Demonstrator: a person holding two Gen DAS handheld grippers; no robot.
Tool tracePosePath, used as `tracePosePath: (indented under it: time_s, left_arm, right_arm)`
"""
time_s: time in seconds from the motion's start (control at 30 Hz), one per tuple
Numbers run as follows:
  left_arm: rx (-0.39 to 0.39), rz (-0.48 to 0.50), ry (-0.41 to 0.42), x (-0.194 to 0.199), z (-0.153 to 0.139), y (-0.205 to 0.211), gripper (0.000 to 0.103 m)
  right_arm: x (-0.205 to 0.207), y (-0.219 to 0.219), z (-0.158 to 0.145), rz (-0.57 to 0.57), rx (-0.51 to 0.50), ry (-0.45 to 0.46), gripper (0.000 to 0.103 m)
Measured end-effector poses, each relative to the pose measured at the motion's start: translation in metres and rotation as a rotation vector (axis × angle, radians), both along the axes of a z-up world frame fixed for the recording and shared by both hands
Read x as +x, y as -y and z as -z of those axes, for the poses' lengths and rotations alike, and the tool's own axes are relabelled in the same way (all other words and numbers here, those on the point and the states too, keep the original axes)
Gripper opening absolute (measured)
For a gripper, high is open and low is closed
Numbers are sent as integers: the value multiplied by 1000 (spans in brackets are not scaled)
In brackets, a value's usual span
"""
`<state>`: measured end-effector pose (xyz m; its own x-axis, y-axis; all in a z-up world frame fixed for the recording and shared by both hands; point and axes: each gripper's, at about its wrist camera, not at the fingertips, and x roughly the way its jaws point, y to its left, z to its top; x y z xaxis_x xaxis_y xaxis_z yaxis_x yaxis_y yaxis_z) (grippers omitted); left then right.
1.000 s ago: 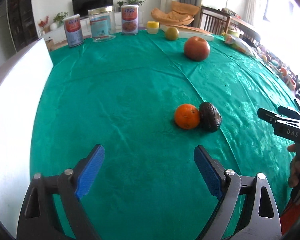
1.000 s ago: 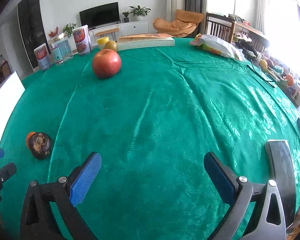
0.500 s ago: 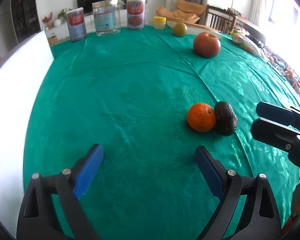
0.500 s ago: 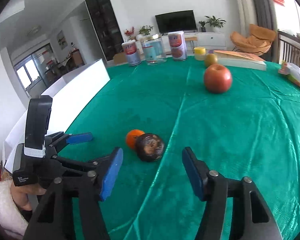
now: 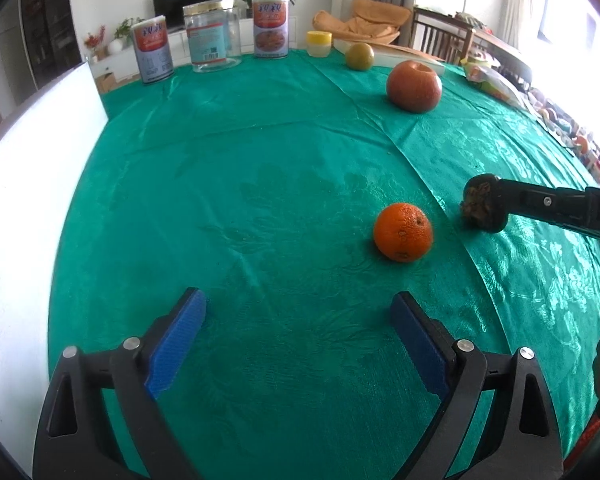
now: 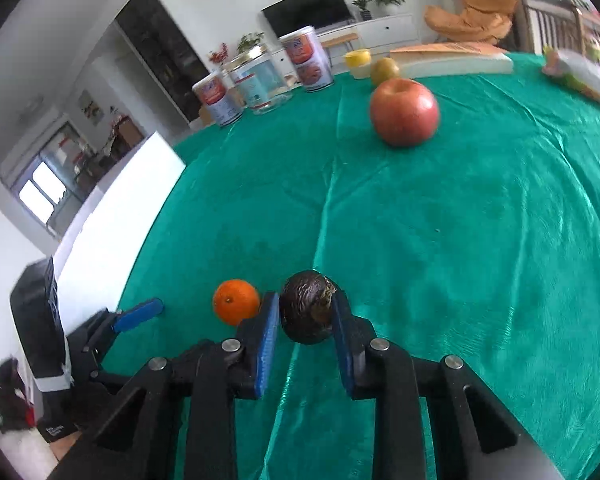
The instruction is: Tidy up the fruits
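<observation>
A dark, wrinkled avocado (image 6: 308, 307) sits clamped between the right gripper (image 6: 305, 312) fingers, beside the orange (image 5: 403, 231). The left gripper (image 5: 298, 334) fingers gape wide, holding nothing.

Gripper hardware, both units.
We note black frames, blue ribbed pads (image 5: 176, 340), silver screws (image 6: 230, 345) on left gripper (image 5: 298, 322) and right gripper (image 6: 305, 307).

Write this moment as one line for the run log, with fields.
right gripper: shut on avocado | left gripper: open, holds nothing | orange: on green cloth, apart from avocado | apple: far side
</observation>
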<state>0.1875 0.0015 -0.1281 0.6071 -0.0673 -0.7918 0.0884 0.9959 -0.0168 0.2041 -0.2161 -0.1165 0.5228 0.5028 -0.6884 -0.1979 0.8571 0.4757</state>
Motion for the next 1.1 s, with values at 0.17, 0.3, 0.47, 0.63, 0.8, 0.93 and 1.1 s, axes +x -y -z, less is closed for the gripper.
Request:
tracePosePath:
  time_s: [0.17,0.3,0.47,0.63,0.8,0.93,1.1]
  left_arm:
    - [0,0,0,0,0,0,95]
    - [0,0,0,0,0,0,95]
    - [0,0,0,0,0,0,96]
    - [0,1,-1,0,0,0,96]
    - [1,1,-1,-1,0,-1,96]
    - [2,2,-2,-1,0,0,97]
    - [2,2,-2,-1,0,0,97]
  right_arm:
    - [-3,51,0,159,57,-24,28]
    - [-12,76,1,252,29,-24,28]
    - [-34,63,-1,242,-198,11,33]
    - [-42,32,-2,177,-416,70,52]
    - [-42,20,5,151,-502,73,56]
    - [-41,23,6,157,-493,66,67]
    - [-39,21,7,153,-494,61,75]
